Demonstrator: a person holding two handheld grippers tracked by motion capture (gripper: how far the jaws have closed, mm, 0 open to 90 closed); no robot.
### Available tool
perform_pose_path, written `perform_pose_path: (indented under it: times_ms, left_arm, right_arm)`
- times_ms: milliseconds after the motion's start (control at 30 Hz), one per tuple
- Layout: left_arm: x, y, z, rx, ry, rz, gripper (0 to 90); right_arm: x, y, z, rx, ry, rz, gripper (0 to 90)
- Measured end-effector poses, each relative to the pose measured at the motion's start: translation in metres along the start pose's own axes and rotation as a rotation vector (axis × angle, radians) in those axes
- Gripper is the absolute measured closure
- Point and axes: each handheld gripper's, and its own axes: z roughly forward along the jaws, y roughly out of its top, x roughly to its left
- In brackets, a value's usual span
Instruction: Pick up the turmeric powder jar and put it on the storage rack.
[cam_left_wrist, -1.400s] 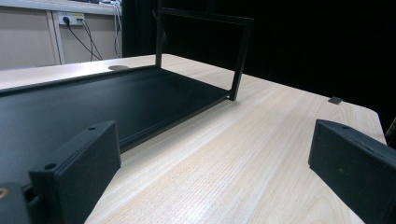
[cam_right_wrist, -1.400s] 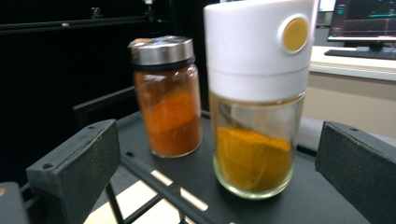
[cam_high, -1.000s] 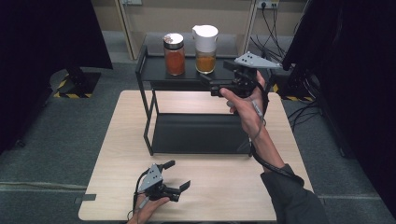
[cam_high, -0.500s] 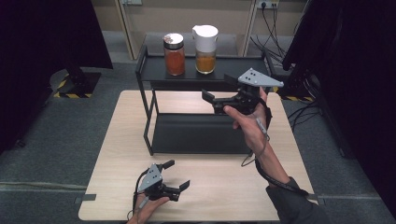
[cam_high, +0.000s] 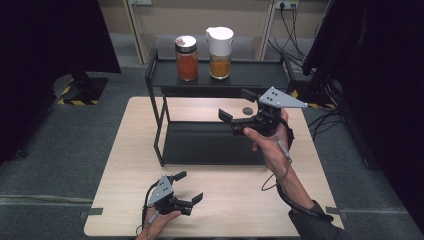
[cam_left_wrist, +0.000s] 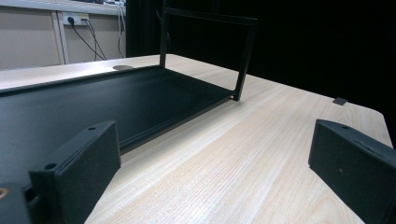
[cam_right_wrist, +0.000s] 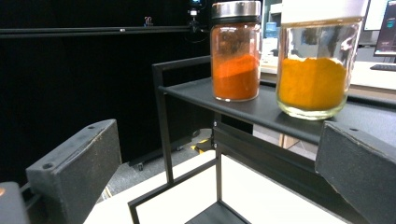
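The left gripper (cam_high: 186, 187) rests low on the wooden table (cam_high: 135, 150) just in front of the black two-tier rack (cam_high: 160, 80), jaws spread wide and empty. On the rack's top shelf stand the red spice jar (cam_high: 186, 58) and, right of it, the white-lidded turmeric jar (cam_high: 220, 54). The right gripper (cam_high: 237, 105) hangs above the rack's lower tray, below and right of the jars, wide open, holding nothing.
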Motion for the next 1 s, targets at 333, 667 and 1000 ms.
perform_pose_path:
  times_ms: [333,667,1000]
  left_arm:
    - [0.0,0.0,0.0,0.0,0.002,-0.001,1.8]
    - [0.0,-0.001,0.0,-0.002,0.004,-0.001,1.8]
    - [0.0,0.0,0.0,0.0,0.005,0.0,1.8]
  right_arm:
    - [0.0,-0.023,-0.008,-0.004,0.019,0.013,0.6]
    - [0.002,-0.047,-0.01,-0.014,0.042,0.047,0.6]
    - [0.013,-0.07,-0.017,-0.017,0.037,0.02,0.8]
